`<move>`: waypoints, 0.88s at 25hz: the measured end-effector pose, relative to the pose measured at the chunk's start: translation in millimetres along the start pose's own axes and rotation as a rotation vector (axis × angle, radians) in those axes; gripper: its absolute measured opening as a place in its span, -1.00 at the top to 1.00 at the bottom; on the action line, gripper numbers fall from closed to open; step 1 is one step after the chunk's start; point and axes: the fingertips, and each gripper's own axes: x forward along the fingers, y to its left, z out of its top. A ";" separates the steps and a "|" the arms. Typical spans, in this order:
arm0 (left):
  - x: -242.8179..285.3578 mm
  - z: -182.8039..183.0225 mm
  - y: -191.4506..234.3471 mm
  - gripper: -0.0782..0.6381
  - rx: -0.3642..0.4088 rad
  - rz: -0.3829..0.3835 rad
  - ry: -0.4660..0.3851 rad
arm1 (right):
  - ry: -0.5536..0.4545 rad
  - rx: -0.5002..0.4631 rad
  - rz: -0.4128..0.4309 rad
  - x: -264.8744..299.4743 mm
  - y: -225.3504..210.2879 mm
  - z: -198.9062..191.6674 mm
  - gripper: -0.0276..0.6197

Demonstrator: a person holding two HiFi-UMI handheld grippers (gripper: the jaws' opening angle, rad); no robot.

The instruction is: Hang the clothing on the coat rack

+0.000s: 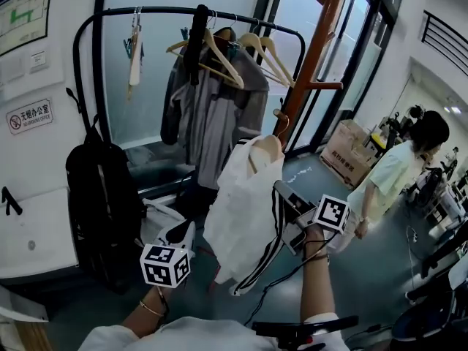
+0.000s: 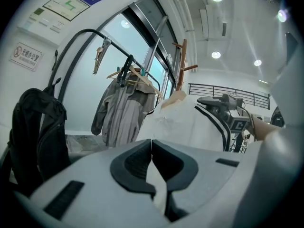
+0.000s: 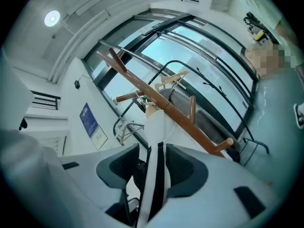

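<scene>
Of the two, the left hand-held gripper [image 1: 183, 234] is seen closed, and a fold of the white garment [image 1: 245, 203] is pinched between its jaws at the garment's near left edge. At the right hand-held gripper [image 1: 280, 189] the jaws are held apart. The black-striped border [image 3: 155, 175] of the garment stands between them, but it is not pressed by the pads.

The garment is carried on a wooden hanger [image 1: 269, 146] and is kept in the air between the two grippers, in front of the coat rack [image 1: 313, 57]. Its long axis runs almost upright, only a little slanted. The collar is pointed up and to the far right, toward the brown pole, and the hem is pointed down and to the near left. The hanger's hook [image 1: 279, 119] is seen just beside the pole; whether it is caught on a peg cannot be told.

Grey jackets [image 1: 219, 108] are hung on the black rail [image 1: 146, 9] at the far left.
</scene>
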 end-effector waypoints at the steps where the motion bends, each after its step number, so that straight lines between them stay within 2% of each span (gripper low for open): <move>1: -0.9 0.5 -0.8 0.76 -0.001 -0.007 -0.001 | -0.008 -0.012 0.006 -1.6 3.3 0.1 0.36; 6: -7.0 1.2 -5.6 0.76 -0.011 -0.045 -0.008 | -0.052 -0.103 -0.038 -14.4 10.4 -0.7 0.36; 15: -19.4 -10.9 -3.5 0.76 -0.033 -0.107 0.023 | -0.123 -0.363 -0.272 -40.0 18.0 -4.6 0.32; 22: -29.3 -11.4 4.2 0.76 -0.017 -0.148 0.037 | -0.186 -0.428 -0.374 -53.2 27.4 -14.6 0.30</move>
